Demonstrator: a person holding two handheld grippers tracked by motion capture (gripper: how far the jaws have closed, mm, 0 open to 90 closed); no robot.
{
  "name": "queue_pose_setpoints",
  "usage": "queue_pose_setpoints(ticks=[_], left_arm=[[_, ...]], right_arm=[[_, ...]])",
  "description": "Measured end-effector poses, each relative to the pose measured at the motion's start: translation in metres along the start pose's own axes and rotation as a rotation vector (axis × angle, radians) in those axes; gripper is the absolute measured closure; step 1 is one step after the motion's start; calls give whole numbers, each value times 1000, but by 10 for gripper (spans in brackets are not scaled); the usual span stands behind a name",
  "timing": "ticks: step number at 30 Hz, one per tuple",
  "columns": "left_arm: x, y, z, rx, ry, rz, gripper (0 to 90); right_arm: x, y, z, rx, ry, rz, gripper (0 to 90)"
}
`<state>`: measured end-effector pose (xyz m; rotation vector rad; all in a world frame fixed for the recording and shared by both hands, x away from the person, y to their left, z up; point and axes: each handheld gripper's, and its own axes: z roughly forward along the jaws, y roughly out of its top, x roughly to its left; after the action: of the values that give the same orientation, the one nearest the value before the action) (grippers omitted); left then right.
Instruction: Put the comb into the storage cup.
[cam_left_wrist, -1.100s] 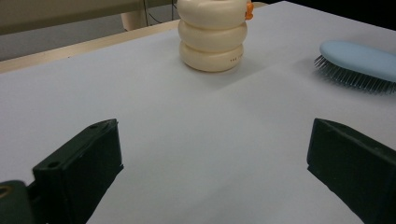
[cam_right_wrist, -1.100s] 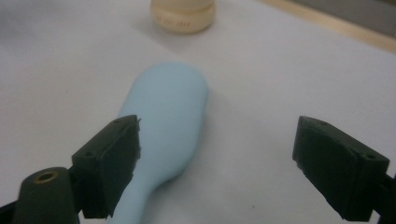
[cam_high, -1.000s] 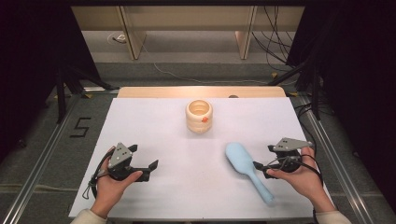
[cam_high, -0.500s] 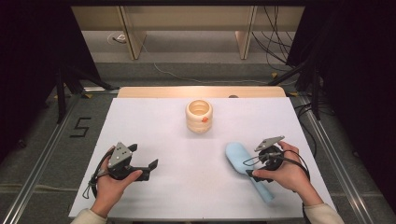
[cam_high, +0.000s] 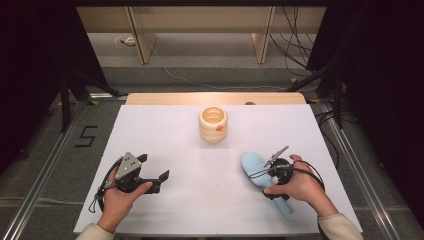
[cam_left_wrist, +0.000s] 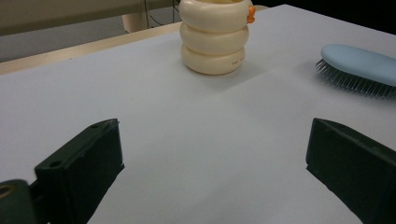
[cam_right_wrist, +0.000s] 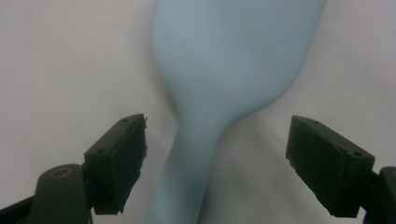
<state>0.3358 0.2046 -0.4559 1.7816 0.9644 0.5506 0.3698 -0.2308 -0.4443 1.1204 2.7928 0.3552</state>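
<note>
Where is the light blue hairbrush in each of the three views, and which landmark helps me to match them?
High view: hairbrush lower right on the white table, under the right gripper.
Left gripper view: hairbrush at the right edge, bristles down.
Right gripper view: hairbrush centre, handle between the open jaws.
Shared landmark: the white table; the cream ringed cup appears in two views.

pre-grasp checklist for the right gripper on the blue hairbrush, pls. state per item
1. Right gripper straddles the hairbrush neck, one jaw on each side: ok.
2. Jaws wide enough for the handle: ok; they have just been closing, with a gap left on both sides and the pads off the brush.
3. Hairbrush flat on the white table, bristles down: ok.
4. Cream ringed cup well away from the brush: ok.
5. Left gripper open, holding nothing, parked apart from the brush: ok.
6. Jaw tips low enough to catch the handle: cannot tell.
</note>
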Motion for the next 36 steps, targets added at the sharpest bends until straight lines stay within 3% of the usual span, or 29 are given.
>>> queue_pose_setpoints(ticks=[6, 13, 36], left_arm=[[0, 0, 0, -1, -4, -3, 44], [0, 0, 0, -2, -5, -4, 47], [2, 0, -1, -8, -5, -9, 54]], right_arm=[[5, 4, 7, 58, -30, -32, 240], [8, 9, 10, 104, -40, -21, 273], [10, 15, 15, 155, -51, 20, 415]])
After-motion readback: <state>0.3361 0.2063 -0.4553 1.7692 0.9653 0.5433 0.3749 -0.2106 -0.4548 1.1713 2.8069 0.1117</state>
